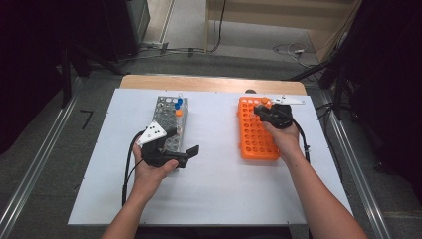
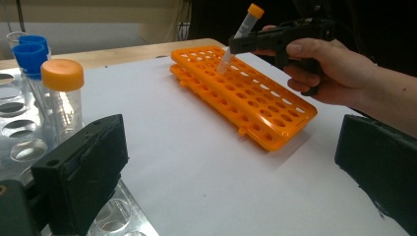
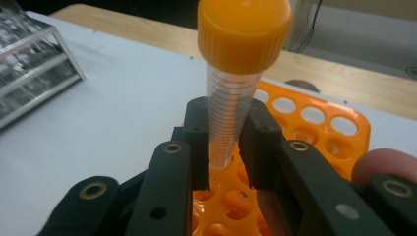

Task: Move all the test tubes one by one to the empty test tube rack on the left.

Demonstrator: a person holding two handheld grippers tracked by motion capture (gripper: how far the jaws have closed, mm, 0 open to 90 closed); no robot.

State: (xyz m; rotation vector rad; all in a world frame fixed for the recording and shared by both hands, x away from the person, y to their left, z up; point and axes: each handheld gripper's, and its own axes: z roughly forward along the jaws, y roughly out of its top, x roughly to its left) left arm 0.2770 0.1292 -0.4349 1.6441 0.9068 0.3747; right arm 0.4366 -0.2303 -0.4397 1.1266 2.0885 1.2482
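My right gripper [image 3: 227, 147] is shut on a clear tube with an orange cap [image 3: 236, 73], pads pressing its lower part. The tube [image 2: 241, 34] leans a little, its tip at a hole near the far end of the orange rack [image 2: 255, 103]. In the high view this gripper [image 1: 263, 107] sits over the far end of that rack [image 1: 256, 137]. My left gripper [image 1: 183, 141] stands open beside the near end of a clear rack [image 1: 169, 117], nothing between its jaws. That rack holds an orange-capped tube [image 2: 63, 93] and blue-capped tubes [image 2: 30, 54].
Both racks lie on a white board [image 1: 214, 189] on a wooden table [image 1: 209, 82]. Open white surface [image 2: 187, 162] separates the two racks. Cables [image 1: 293, 50] trail on the floor beyond the table.
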